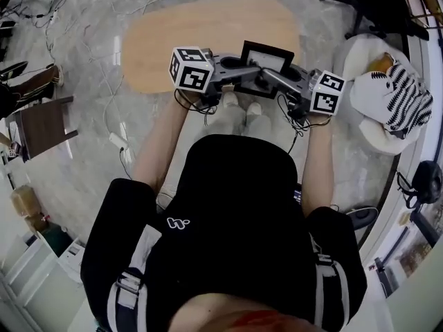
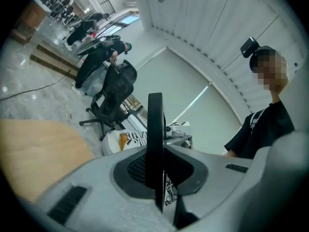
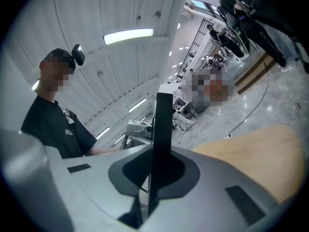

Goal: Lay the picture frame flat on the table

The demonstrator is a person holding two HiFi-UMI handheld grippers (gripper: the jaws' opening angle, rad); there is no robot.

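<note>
A black picture frame (image 1: 266, 59) with a white mat is held up between both grippers, over the near edge of the oval wooden table (image 1: 173, 40). It stands nearly upright, tilted toward me. My left gripper (image 1: 239, 76) is shut on its left lower edge, my right gripper (image 1: 271, 78) on its right lower edge. In the left gripper view the frame (image 2: 155, 144) shows edge-on, pinched between the jaws of the left gripper (image 2: 157, 180). The right gripper view shows the same: the frame's edge (image 3: 161, 139) clamped in the right gripper (image 3: 153, 180).
A white round seat (image 1: 360, 126) with a zebra-striped cushion (image 1: 401, 99) stands to the right of the table. An office chair (image 1: 374, 5) is at the far right. A power strip and cables (image 1: 118, 140) lie on the floor at left, near a brown stool (image 1: 43, 126).
</note>
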